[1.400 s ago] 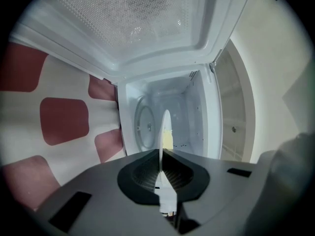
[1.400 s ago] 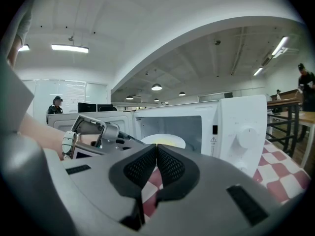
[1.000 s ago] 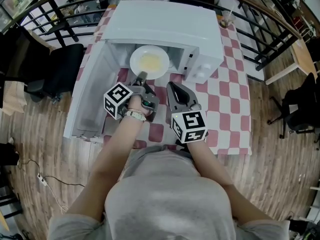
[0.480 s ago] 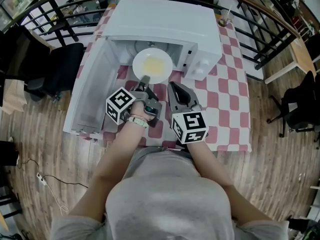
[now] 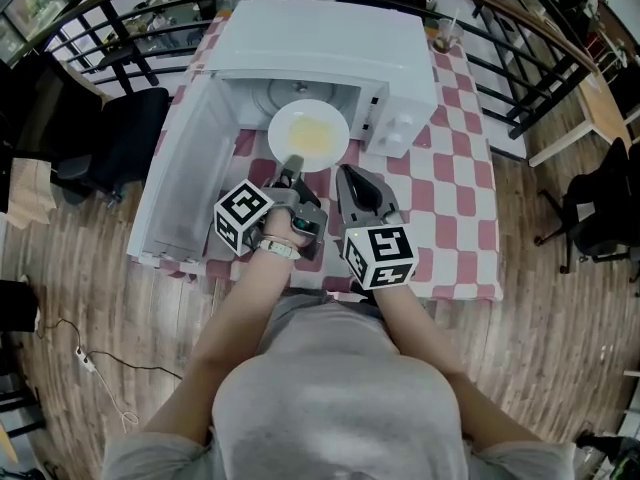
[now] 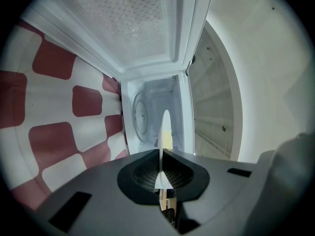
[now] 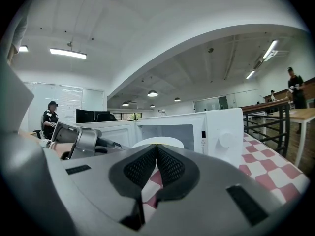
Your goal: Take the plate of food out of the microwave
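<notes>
Plate (image 5: 309, 133) is white and looks like ceramic, so I'd treat it as stiff, fairly heavy, glazed-slick and breakable. The yellow food (image 5: 305, 128) sits in a shallow well and could slide if the plate tips. The rim is the only sensible hold, and the left tool (image 5: 291, 164) is clamped on the near rim. In the left gripper view the plate runs edge-on through the closed pads (image 6: 147, 173), with little bite depth. It's a one-sided cantilever grip, so my guess is droop or slip at the far edge is the risk; keep it level and move slowly. The plate sits at the mouth of the microwave (image 5: 330, 53), its far part under the top edge and its near part over the checked table (image 5: 455, 183). Can't tell if it's lifted or resting. The door (image 5: 185, 183) is swung wide to the left. The left forearm reaches forward from the body with the wrist rolled to put one jaw above the rim and one below. The right tool (image 5: 347, 175) is just right of the left, jaws together on nothing, aimed at the microwave.
</notes>
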{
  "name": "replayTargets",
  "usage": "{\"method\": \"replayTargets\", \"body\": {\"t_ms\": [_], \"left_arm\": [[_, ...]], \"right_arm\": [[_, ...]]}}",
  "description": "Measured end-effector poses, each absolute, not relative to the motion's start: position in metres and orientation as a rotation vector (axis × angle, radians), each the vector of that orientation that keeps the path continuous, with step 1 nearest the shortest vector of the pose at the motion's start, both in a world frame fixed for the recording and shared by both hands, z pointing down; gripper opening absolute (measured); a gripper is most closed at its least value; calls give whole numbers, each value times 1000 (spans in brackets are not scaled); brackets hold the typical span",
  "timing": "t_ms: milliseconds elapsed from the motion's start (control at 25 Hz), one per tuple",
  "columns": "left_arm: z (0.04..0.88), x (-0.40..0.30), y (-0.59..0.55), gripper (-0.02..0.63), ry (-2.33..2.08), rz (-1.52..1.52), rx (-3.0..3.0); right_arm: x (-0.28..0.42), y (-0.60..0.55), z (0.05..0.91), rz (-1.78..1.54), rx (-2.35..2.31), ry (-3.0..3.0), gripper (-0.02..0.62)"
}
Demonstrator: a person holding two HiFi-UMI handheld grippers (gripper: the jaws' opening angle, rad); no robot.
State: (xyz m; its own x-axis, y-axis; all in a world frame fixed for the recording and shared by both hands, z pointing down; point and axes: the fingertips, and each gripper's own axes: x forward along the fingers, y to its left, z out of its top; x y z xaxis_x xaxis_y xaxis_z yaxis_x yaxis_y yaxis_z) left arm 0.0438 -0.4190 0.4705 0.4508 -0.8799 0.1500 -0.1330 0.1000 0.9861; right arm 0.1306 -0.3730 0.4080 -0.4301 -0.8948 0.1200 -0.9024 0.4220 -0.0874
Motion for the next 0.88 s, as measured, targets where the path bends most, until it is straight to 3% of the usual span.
{"method": "replayTargets", "body": {"t_ms": [880], "left_arm": [[445, 36, -383, 14, -967, -755, 1387]], "right_arm": [[131, -342, 397, 239, 1706, -2560, 26]]}}
